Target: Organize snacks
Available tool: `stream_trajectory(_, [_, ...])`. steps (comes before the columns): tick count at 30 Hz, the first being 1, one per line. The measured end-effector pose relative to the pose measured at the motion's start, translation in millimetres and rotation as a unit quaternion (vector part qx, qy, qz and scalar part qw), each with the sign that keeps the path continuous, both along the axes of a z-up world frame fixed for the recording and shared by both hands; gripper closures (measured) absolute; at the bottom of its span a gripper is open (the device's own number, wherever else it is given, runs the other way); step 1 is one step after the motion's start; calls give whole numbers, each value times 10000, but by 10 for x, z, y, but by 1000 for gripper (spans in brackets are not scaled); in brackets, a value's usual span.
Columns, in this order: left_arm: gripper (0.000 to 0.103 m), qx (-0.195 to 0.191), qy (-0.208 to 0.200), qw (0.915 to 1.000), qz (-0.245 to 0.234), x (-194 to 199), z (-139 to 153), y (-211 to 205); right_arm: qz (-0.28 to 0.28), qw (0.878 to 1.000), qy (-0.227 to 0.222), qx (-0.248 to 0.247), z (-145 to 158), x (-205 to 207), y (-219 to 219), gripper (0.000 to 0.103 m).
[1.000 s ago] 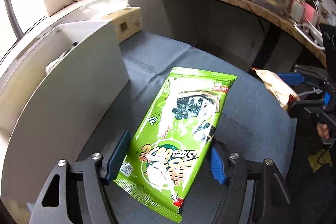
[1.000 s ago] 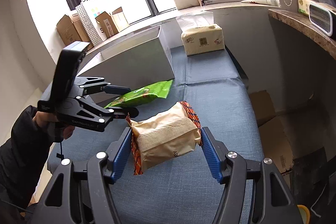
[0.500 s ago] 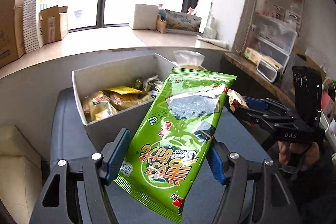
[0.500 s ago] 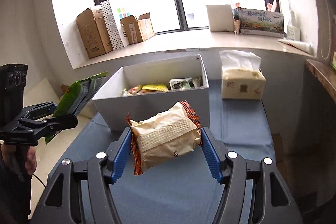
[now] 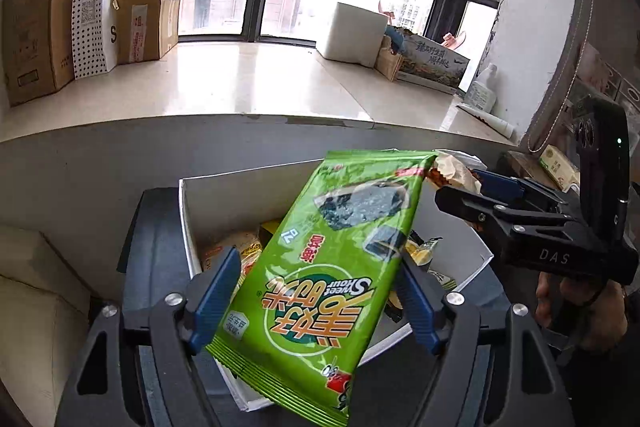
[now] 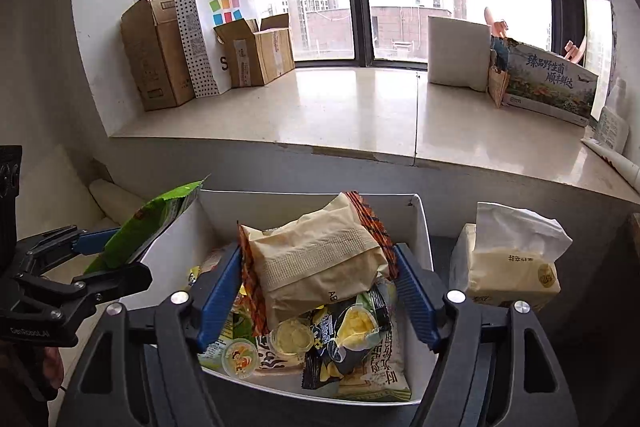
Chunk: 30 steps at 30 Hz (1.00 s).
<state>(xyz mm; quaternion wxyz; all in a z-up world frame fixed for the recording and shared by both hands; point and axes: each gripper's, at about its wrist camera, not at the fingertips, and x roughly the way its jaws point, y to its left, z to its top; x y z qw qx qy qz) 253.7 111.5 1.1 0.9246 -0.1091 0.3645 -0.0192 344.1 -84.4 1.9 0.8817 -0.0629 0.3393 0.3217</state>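
My left gripper (image 5: 320,303) is shut on a green seaweed snack bag (image 5: 320,279) and holds it tilted over the near left corner of the white snack box (image 5: 186,223). My right gripper (image 6: 320,287) is shut on a tan paper snack pack (image 6: 316,263) with orange crimped ends and holds it above the white snack box (image 6: 424,239), which holds several snack packets and jelly cups (image 6: 344,343). The left gripper with the green bag shows at the left of the right wrist view (image 6: 120,259). The right gripper shows at the right of the left wrist view (image 5: 460,191).
A tissue pack (image 6: 512,267) stands right of the box on the blue-grey cloth. A wide window sill (image 6: 340,107) behind carries cardboard boxes (image 6: 156,51), a paper bag (image 6: 216,27), a white block (image 6: 460,51) and a printed carton (image 6: 548,83).
Both grippers lifted their snacks off the cloth and swung toward the box. Now both hold them over the open box, with the contents below in view.
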Motion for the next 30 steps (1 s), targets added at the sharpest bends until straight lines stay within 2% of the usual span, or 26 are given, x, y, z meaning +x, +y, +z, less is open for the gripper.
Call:
stream_trajectory(1, [2,-46,101,9999,59,26,-52,50,-115,9999,116,-48,-44,68,-9,12])
stream_trajectory(2, [0,-125,113,9998,70,18,-89,92,-214,9996,175,12,-72,101,-58,11])
stream_trajectory(4, [0,-172,56,9998,38,-31,-132,134,-321,9986,269,321,-95,117,-174,0])
stream_trajectory(6, [0,-60,39,9999,90,-88,-144,121,-351,9976,296,513,-97,92,-264,0])
stream_trajectory(8, [0,160,-31,9996,240,-158,-94,73,-461,9977,222,451,-89,45,-306,0])
stream_trajectory(10, [0,553,-214,9973,445,-271,20,-26,-541,9979,62,362,-47,-52,-324,0])
stream_trajectory(12, [0,885,-517,9927,643,-431,160,-133,-545,9979,-248,236,45,-205,-334,0])
stream_trajectory(14, [0,1056,-795,9880,800,-604,298,-220,-562,9965,-604,110,162,-394,-347,0])
stream_trajectory(18, [0,935,-884,9883,817,-851,472,-352,-683,9925,-977,255,391,-808,-470,0])
stream_trajectory(22, [0,645,-1092,9904,558,-1204,604,-483,-732,9860,-1476,242,599,-1321,-589,0])
stream_trajectory(25, [0,700,-1047,9901,624,-1425,661,-583,-842,9802,-1773,263,677,-1700,-697,0])
stream_trajectory(28, [0,724,-952,9904,698,-1635,655,-662,-732,9849,-1543,287,653,-1933,-798,0])
stream_trajectory(30, [0,454,-864,9929,686,-1763,617,-690,-588,9903,-1194,402,587,-2047,-885,0])
